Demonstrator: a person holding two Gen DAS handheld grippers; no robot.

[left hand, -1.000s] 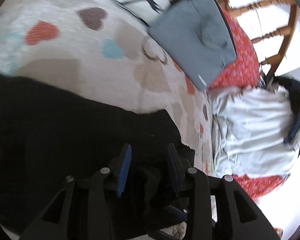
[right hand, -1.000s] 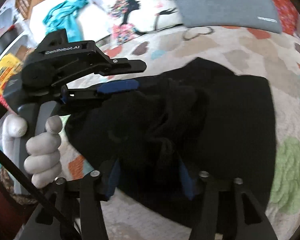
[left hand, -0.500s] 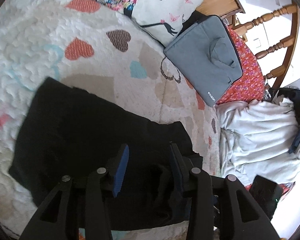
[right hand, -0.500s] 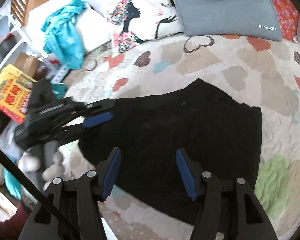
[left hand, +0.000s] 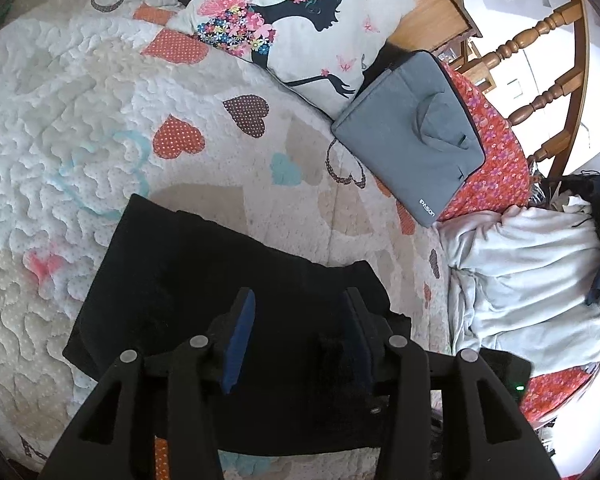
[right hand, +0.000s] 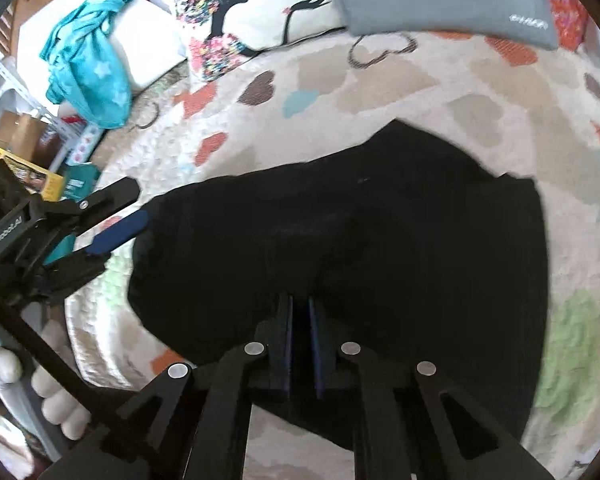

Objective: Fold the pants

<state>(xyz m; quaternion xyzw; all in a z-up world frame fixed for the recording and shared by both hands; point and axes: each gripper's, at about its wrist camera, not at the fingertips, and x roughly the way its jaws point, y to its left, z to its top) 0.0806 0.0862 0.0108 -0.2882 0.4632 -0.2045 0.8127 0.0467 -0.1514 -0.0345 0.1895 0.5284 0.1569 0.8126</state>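
The black pants (left hand: 204, 280) lie folded into a flat rectangle on the heart-patterned quilt (left hand: 80, 120); they also show in the right wrist view (right hand: 360, 240). My left gripper (left hand: 296, 320) hovers open and empty above the pants' near edge. It also shows at the left of the right wrist view (right hand: 112, 224), beside the pants' left edge. My right gripper (right hand: 299, 316) has its jaws nearly together above the pants, with nothing between them.
A grey laptop bag (left hand: 416, 140) and a printed pillow (left hand: 292, 16) lie at the far side of the quilt. A pile of white clothes (left hand: 532, 280) sits to the right. A teal cloth (right hand: 88, 68) lies far left. A wooden chair (left hand: 540, 40) stands behind.
Both grippers let go of the pants and lifted away. The pants now lie flat. The right gripper's jaws closed from wide open to nearly shut.
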